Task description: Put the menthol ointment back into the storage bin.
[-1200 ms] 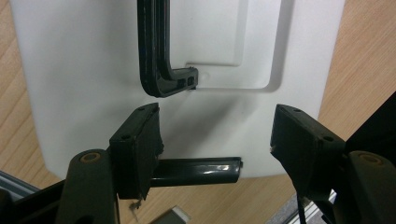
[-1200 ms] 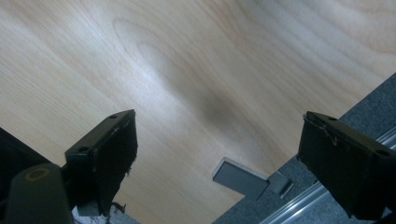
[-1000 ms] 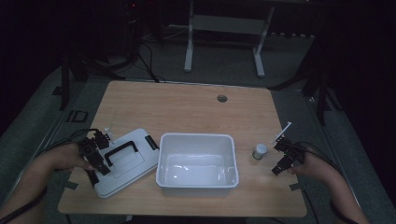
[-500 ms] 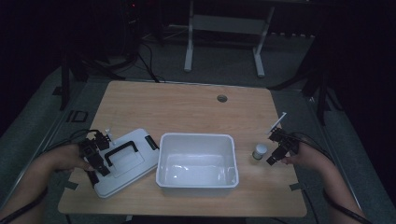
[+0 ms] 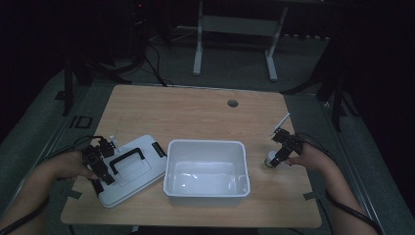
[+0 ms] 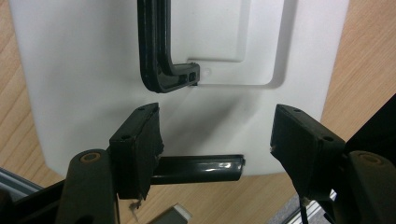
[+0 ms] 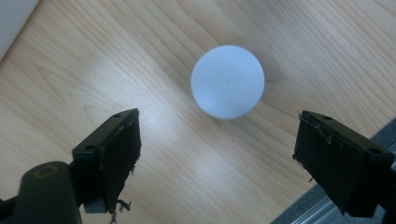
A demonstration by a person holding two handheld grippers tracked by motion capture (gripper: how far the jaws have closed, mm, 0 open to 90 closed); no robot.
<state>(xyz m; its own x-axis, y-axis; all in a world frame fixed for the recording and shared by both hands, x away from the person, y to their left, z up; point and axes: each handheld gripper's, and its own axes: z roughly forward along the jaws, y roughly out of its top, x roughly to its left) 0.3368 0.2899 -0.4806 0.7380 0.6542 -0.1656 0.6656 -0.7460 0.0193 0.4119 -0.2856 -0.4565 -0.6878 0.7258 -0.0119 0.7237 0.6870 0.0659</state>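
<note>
The left tongs are held low at the near left by the left hand, forearm entering from the bottom edge; their jaws stand parted. The right tongs are gripped by the right hand at the right, pointed downward, jaws wide apart though just narrowing, with nothing pressed between them.

White lid, black handle, flat on tabletop at 9 o'clock of bin; white ball at 3 o'clock.

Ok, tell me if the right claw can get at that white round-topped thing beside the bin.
Probably yes: the right claw hangs open just above the white round-topped thing, nothing between them.
</note>
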